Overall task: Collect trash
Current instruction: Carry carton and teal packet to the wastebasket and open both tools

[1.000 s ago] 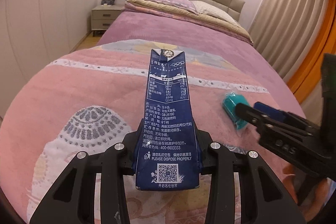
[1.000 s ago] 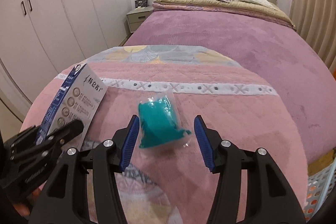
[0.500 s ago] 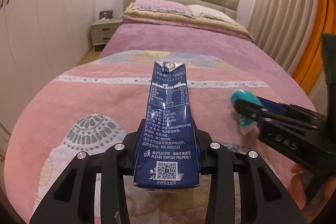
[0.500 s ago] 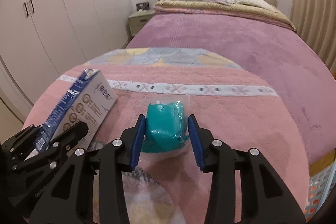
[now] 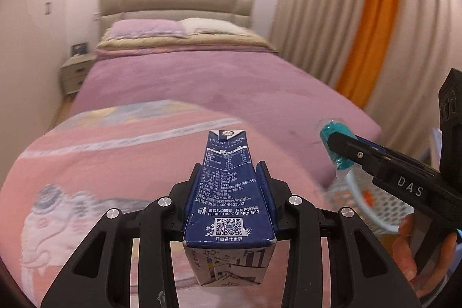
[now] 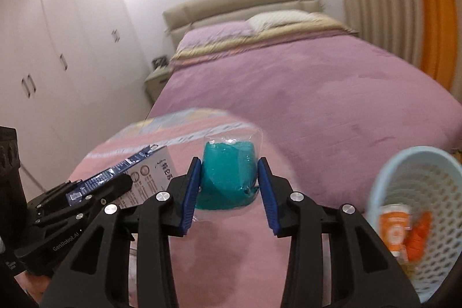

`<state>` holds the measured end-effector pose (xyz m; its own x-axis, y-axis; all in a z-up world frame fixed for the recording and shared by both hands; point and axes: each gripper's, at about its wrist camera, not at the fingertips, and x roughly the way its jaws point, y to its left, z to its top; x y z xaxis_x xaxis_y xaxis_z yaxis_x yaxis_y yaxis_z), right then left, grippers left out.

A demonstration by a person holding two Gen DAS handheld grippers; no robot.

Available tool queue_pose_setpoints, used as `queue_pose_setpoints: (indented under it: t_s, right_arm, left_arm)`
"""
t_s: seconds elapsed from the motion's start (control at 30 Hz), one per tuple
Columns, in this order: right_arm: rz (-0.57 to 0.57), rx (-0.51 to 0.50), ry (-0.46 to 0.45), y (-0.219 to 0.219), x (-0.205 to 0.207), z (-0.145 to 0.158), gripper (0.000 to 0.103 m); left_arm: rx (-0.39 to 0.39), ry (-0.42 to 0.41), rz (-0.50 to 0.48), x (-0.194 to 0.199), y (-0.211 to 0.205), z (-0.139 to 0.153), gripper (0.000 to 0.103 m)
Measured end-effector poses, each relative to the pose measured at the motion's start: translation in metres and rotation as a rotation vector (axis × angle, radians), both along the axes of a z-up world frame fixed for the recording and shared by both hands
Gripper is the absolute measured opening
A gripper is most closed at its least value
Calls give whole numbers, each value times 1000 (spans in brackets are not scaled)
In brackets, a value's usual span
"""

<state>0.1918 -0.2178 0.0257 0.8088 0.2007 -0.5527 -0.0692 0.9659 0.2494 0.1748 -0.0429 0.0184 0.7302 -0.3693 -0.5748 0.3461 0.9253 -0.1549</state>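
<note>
The left tool is clamped tight on the lower sides of a dark blue milk carton, gripping it near the base so that the gabled top points away toward the bed and the carton rides clear of the pink blanket. The right tool has just been closing and its blue pads now press both sides of a teal packet in clear plastic wrap, also lifted off the bed. Both pieces appear held for one purpose: a pale mesh waste basket stands off the bed's right edge, already holding an orange carton, so the drop there probably comes next. The milk carton's panel reads "PLEASE DISPOSE PROPERLY", "400-6603333", Chinese print and a QR code. The right tool's arm shows "DAS"; the left's shows "GenRobot.AI".
</note>
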Motion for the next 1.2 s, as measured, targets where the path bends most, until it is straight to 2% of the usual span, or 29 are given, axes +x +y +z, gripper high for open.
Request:
queue_pose_setpoints:
  t_s: [0.2,0.37,0.5,0.7,0.87,0.9,0.93,1.0,1.07,1.2]
  right_arm:
    - [-153,6,-69,-67,-42,20,37]
    - [-267,39,-59,-117,-63,17,36]
    - [-364,81,-8,-162,-73,7,36]
    - [-465,129,82,-214,-80,-13,37]
    - [-513,152,152,-238,-81,-35,40]
    - [-523,163,167,-243,-82,-40,42]
    - [-526,176,177,-247,-83,-45,44]
    - [-522,207,190,-253,-84,-54,44]
    - [-523,229,200,-259,-85,-60,45]
    - [-507,207,195,-252,-87,-60,45]
  left_arm:
    - [-14,-57,-145,-17,-72,24,36]
    - [5,-90,-270,-29,-138,32,36]
    - [17,-65,-345,-29,-182,21,36]
    - [36,-16,-402,-14,-228,-6,36]
    - [23,48,-434,-6,-247,-23,37]
    - [24,52,-432,-5,-249,-25,39]
    - [25,57,-431,-3,-248,-27,49]
    - [13,63,-431,-2,-244,-30,55]
    - [6,68,-437,-5,-240,-32,56]
    - [-8,68,-429,-8,-223,-31,56]
